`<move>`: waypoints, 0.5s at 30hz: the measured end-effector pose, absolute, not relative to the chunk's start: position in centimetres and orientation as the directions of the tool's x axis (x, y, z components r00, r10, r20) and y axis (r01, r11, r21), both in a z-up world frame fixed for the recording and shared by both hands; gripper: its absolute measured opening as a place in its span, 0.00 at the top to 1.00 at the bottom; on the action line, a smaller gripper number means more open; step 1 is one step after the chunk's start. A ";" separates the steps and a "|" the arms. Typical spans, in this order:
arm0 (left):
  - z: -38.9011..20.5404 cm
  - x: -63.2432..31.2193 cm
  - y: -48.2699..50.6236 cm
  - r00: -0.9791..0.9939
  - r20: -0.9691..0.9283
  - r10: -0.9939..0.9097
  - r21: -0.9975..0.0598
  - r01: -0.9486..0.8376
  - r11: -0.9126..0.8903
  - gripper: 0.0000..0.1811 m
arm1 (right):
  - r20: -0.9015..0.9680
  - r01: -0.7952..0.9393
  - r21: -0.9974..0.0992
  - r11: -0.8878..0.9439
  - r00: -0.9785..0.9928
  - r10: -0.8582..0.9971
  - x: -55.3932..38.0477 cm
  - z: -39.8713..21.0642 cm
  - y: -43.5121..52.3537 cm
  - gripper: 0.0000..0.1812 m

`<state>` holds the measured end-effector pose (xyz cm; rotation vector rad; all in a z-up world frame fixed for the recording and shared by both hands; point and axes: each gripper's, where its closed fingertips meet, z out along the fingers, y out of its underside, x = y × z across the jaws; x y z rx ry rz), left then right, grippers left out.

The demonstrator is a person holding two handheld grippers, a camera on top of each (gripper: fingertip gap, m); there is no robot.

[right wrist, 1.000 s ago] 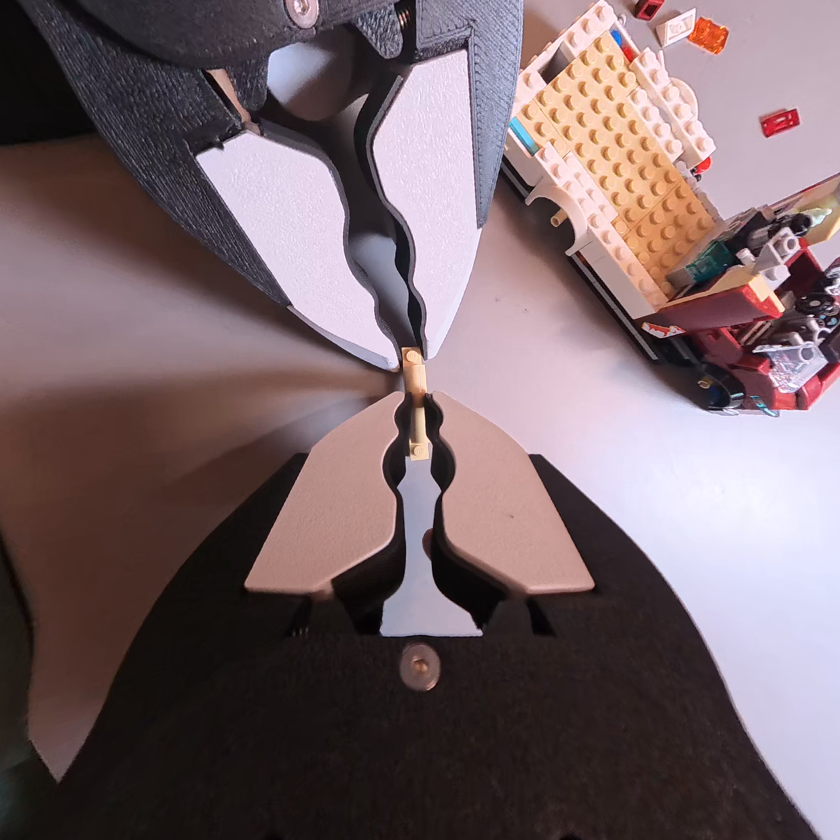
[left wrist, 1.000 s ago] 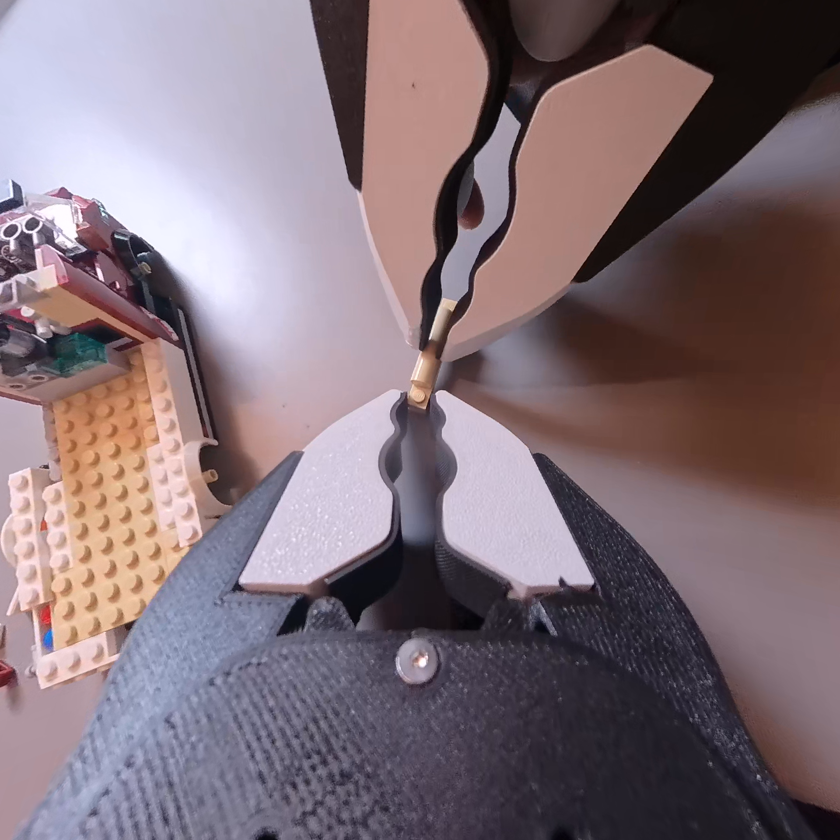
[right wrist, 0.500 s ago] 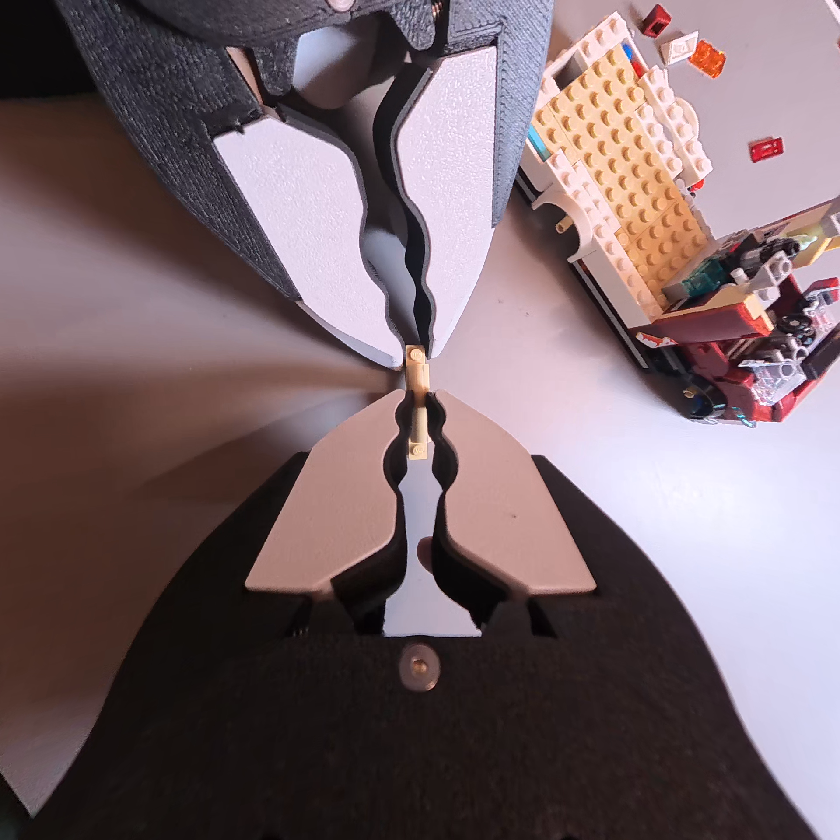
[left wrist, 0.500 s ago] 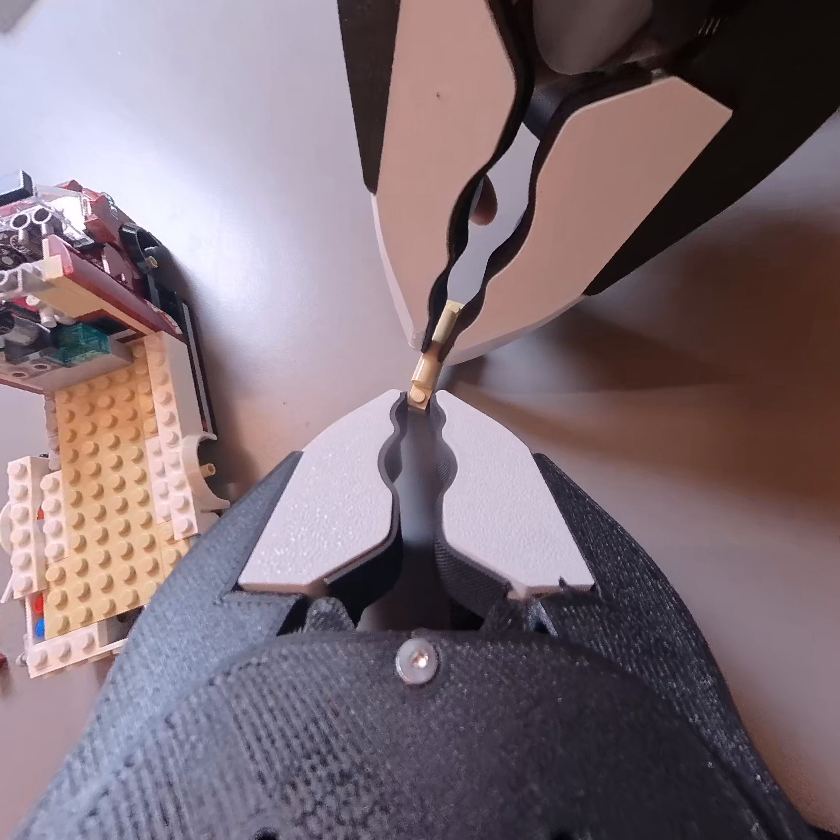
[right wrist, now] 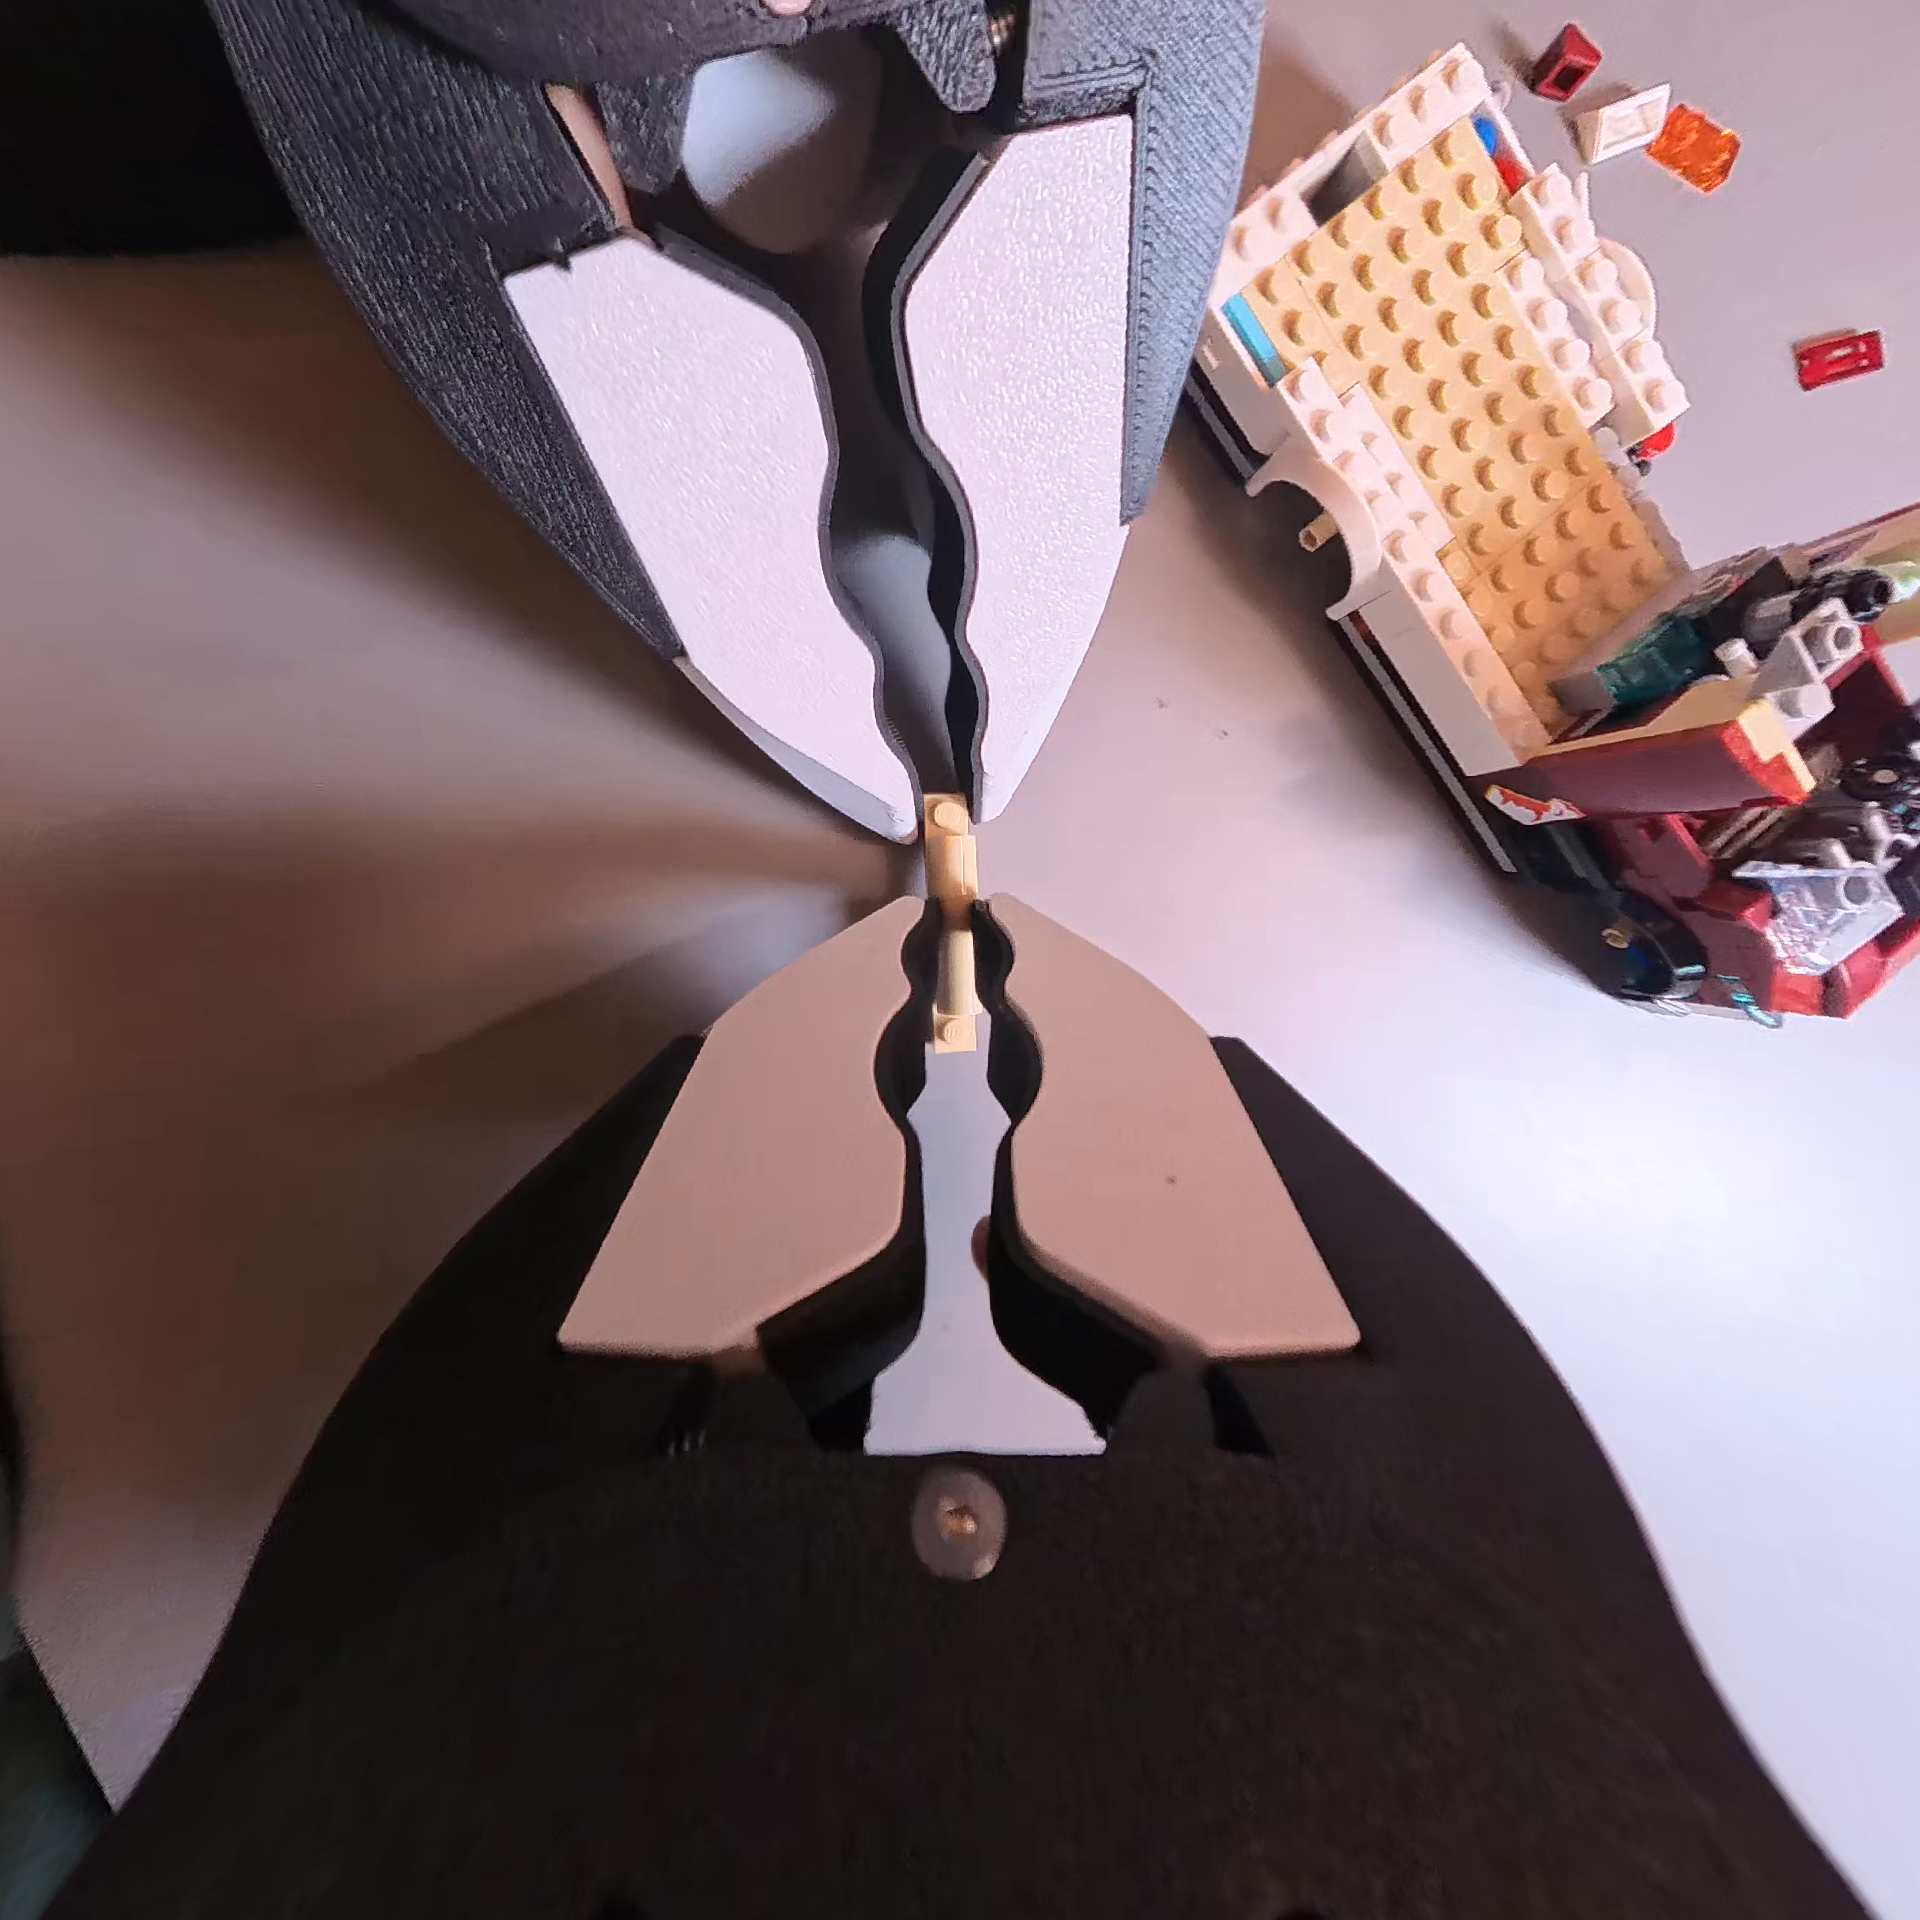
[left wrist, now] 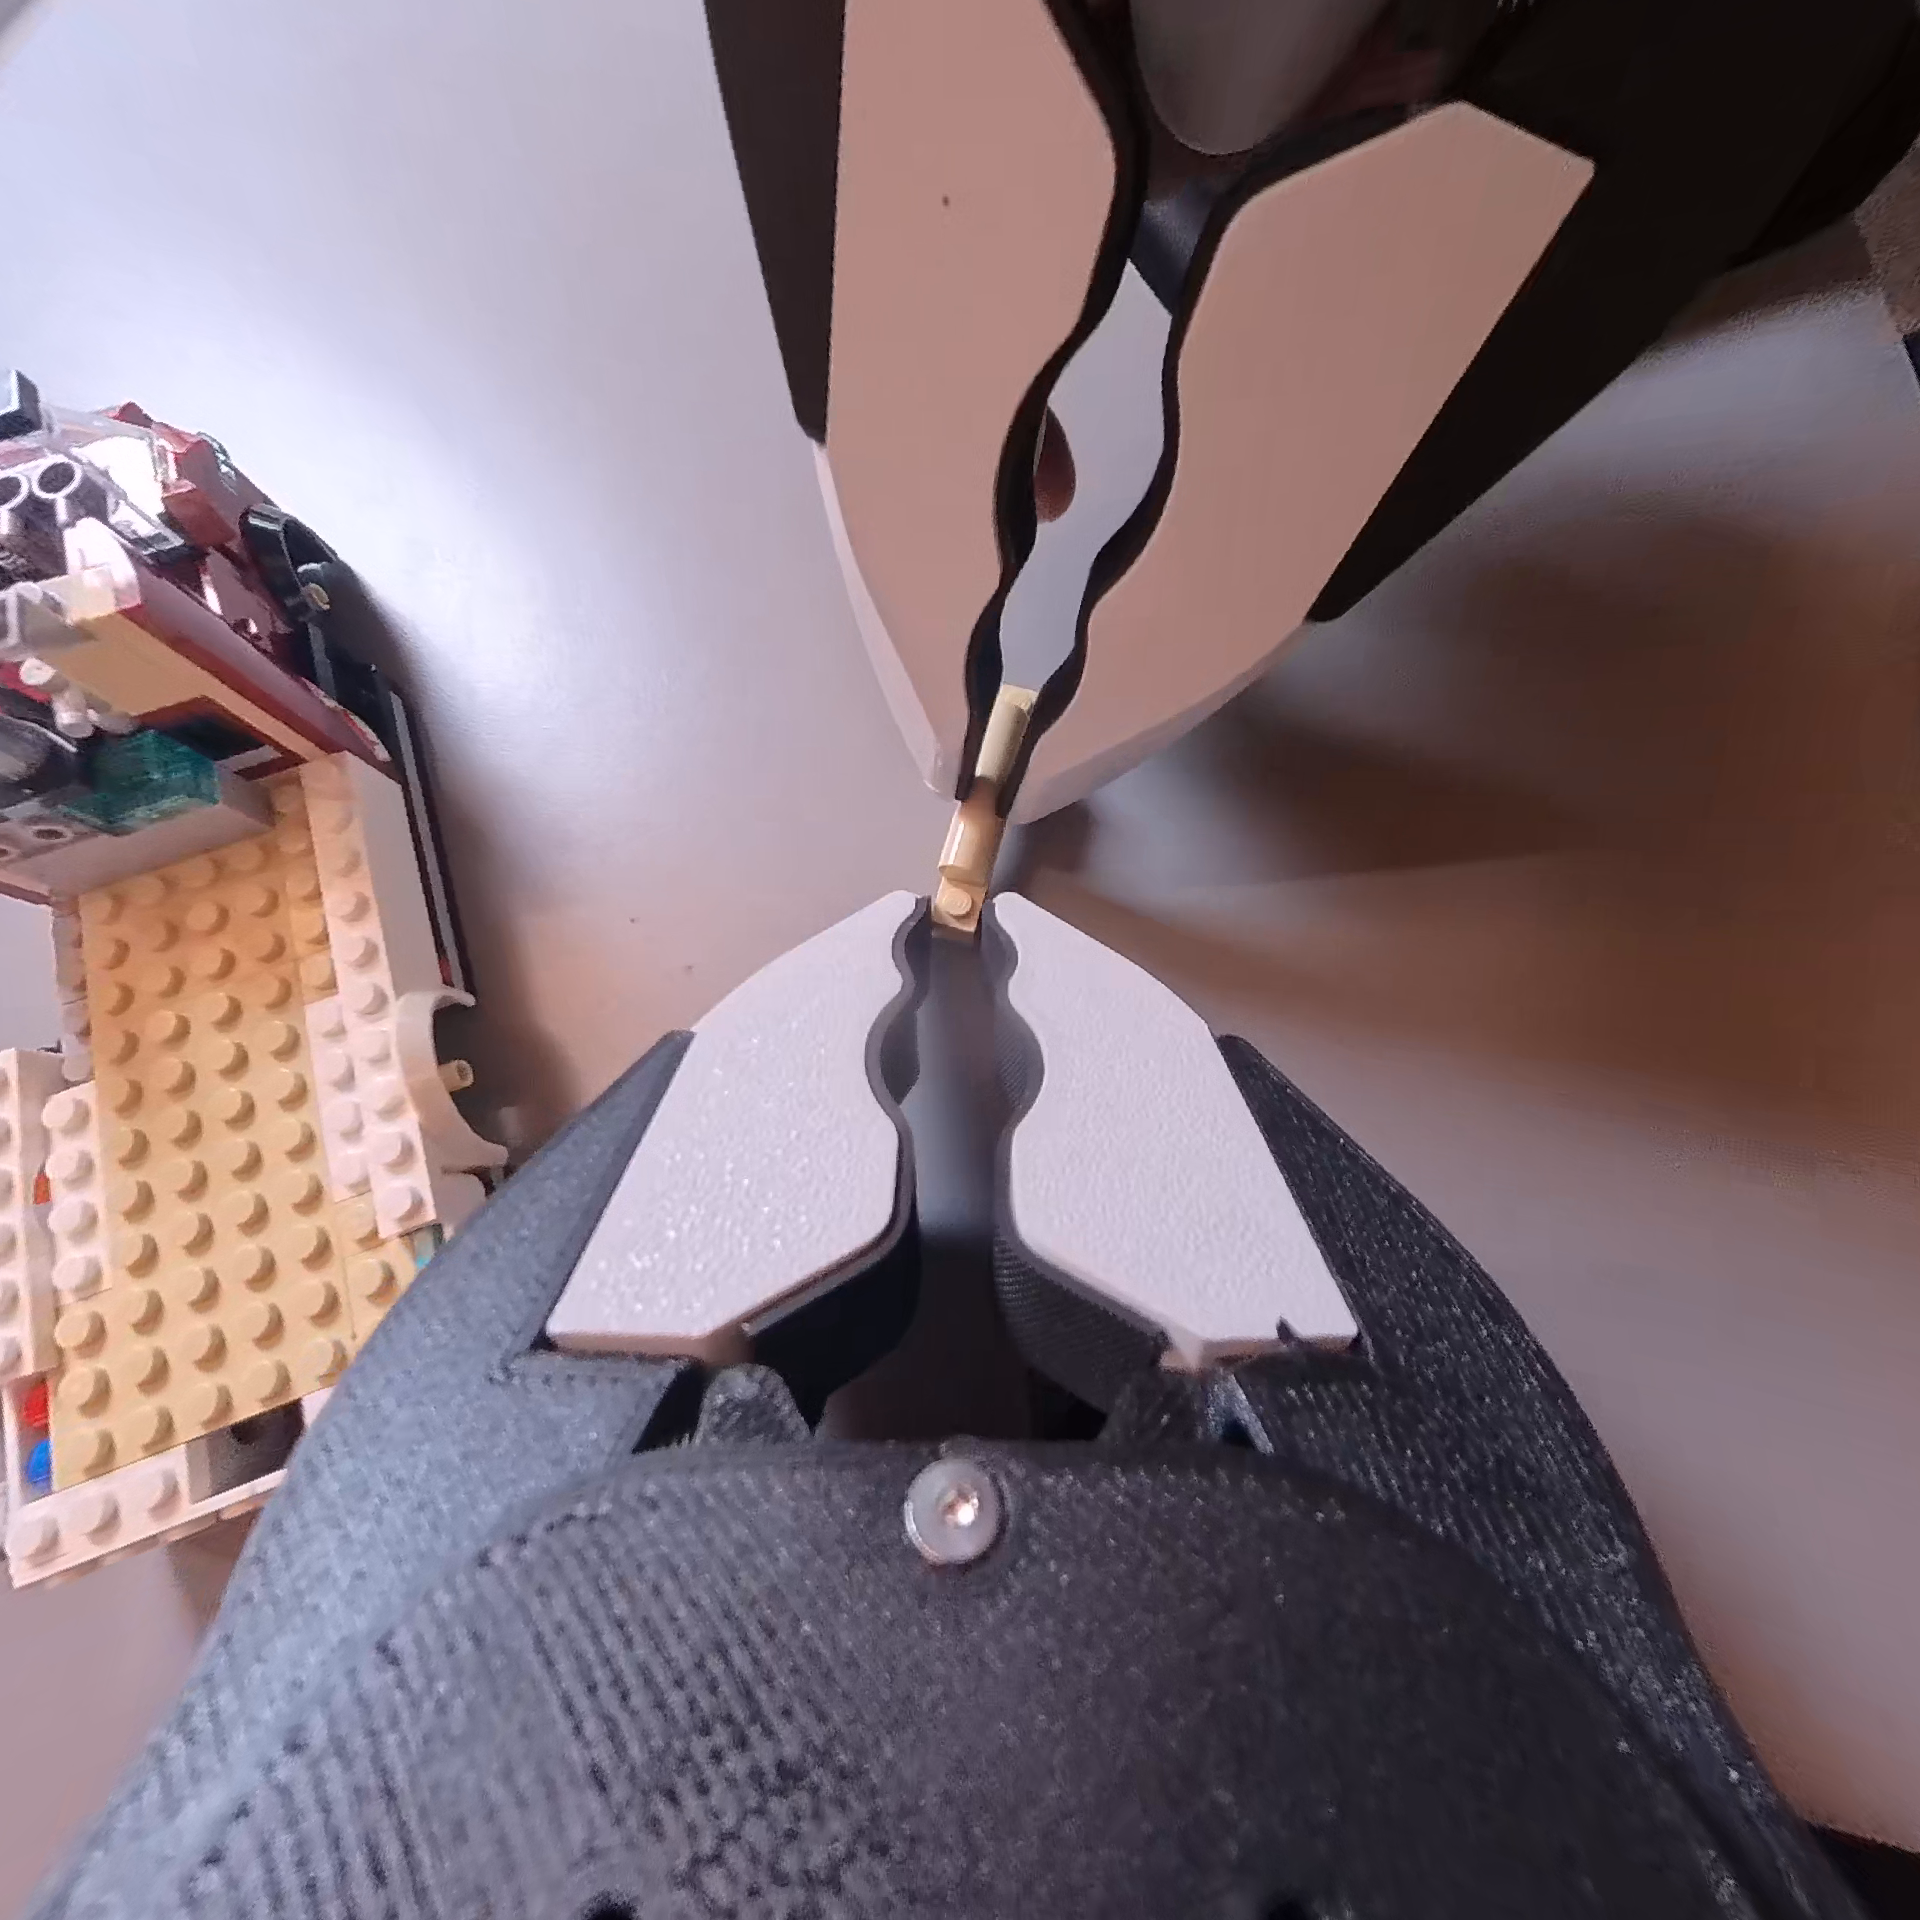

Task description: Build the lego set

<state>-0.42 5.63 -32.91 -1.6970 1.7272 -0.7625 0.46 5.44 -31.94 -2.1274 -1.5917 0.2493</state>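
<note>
A small tan lego piece [left wrist: 968, 854], made of two tiny parts joined end to end, is held between both grippers above the table. My left gripper [left wrist: 956, 920] is shut on its near end. My right gripper [left wrist: 989, 792] comes down from the top of the left wrist view and is shut on its other end. In the right wrist view the tan piece [right wrist: 952, 871] spans the gap between my right gripper [right wrist: 952, 925] below and my left gripper [right wrist: 948, 816] above. The half-built lego model [left wrist: 208, 1143] lies at the left; it also shows in the right wrist view [right wrist: 1455, 416].
The model has a tan studded deck, white edges and a dark red end [right wrist: 1766, 831]. Loose pieces lie beyond it: a dark red one [right wrist: 1569, 62], a white one [right wrist: 1621, 120], an orange one [right wrist: 1699, 145], a red one [right wrist: 1839, 358]. The pale table [right wrist: 1351, 1143] lies below.
Both grippers stay shut tip to tip on the tan piece. The pair has drifted slightly over the table, so the model sits a little differently in both views.
</note>
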 end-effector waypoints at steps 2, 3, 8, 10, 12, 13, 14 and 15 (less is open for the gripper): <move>-32.9 -0.4 5.6 -0.011 -0.025 -1.000 -0.751 -0.660 0.026 0.95 | 0.100 0.841 -0.489 -0.232 0.318 0.943 0.4 -31.9 5.4 0.95; -32.9 -0.4 5.6 -0.010 -0.031 -0.999 -0.750 -0.661 0.030 0.95 | 0.084 0.833 -0.499 -0.239 0.321 0.943 0.4 -31.9 5.3 0.94; -32.9 -0.4 5.6 -0.010 -0.033 -0.999 -0.750 -0.661 0.032 0.95 | 0.077 0.830 -0.506 -0.233 0.313 0.947 0.4 -32.2 5.1 0.90; -32.9 -0.4 5.6 -0.010 -0.033 -0.999 -0.750 -0.660 0.031 0.95 | 0.073 0.827 -0.512 -0.232 0.311 0.948 0.4 -32.3 5.1 0.90; -32.9 -0.4 5.6 -0.011 -0.035 -0.999 -0.751 -0.660 0.033 0.95 | 0.063 0.825 -0.516 -0.230 0.304 0.951 0.5 -32.1 4.9 0.89; -32.9 -0.4 5.6 -0.011 -0.036 -0.999 -0.751 -0.660 0.034 0.95 | 0.056 0.826 -0.516 -0.228 0.299 0.953 0.6 -32.0 4.8 0.89; -32.9 -0.4 5.6 -0.011 -0.038 -0.999 -0.751 -0.660 0.036 0.95 | 0.050 0.824 -0.519 -0.228 0.296 0.954 0.7 -31.9 4.7 0.88; -32.9 -0.4 5.6 -0.012 -0.039 -0.999 -0.750 -0.660 0.037 0.95 | 0.042 0.819 -0.526 -0.230 0.295 0.955 0.7 -31.6 4.7 0.88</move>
